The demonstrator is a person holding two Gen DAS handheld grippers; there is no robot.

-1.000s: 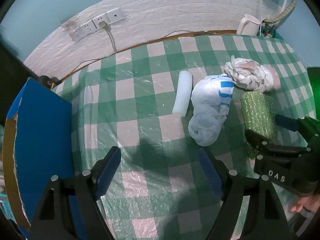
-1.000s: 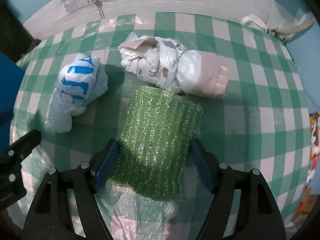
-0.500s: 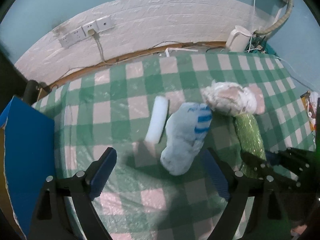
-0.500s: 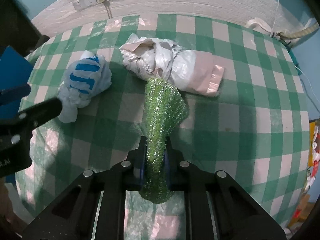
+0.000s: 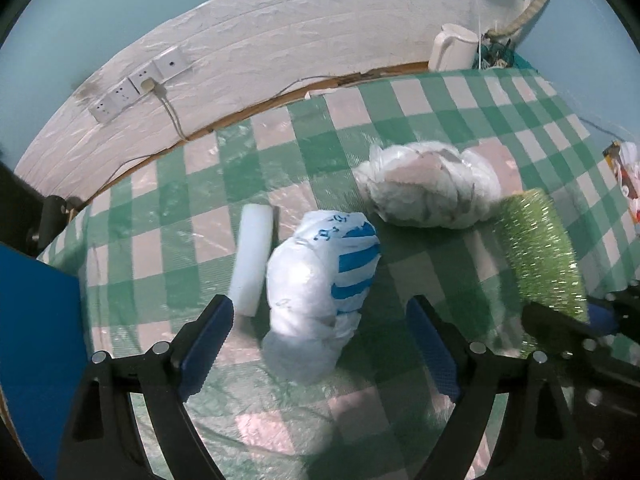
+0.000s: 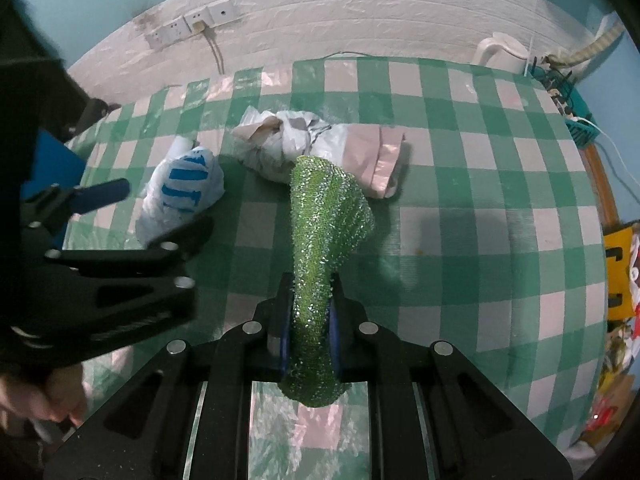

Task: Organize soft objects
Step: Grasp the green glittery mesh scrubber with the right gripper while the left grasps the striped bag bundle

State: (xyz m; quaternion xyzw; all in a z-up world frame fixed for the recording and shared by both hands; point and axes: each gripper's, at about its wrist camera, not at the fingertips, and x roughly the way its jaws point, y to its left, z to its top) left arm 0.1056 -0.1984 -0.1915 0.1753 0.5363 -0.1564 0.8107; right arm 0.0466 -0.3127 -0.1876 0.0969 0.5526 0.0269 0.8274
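Observation:
A white plastic bag with blue stripes [image 5: 316, 280] lies on the green checked tablecloth [image 5: 192, 208]. My left gripper [image 5: 320, 308] straddles its near end, jaws wide and closing a little, pads clear of the plastic. The striped bag [image 6: 180, 196] and left gripper [image 6: 156, 212] also show in the right wrist view. My right gripper [image 6: 310, 320] is shut on a glittery green mesh roll [image 6: 324, 224], squeezed flat and lifted. That green roll [image 5: 540, 252] appears at the right of the left wrist view. A crumpled white and grey bag bundle [image 5: 428, 184] lies behind. A white foam cylinder [image 5: 252, 256] sits left of the striped bag.
A blue board [image 5: 36, 340] stands at the table's left edge. Wall sockets [image 5: 136, 84] with a cable and a white kettle [image 5: 452, 48] are at the back. Colourful clutter [image 6: 620, 280] lies beyond the right edge. A person's hand [image 6: 52, 396] holds the left gripper.
The right gripper closed on the green roll, squashing it narrow, and raised it. The left gripper moved right until the striped bag lies between its jaws.

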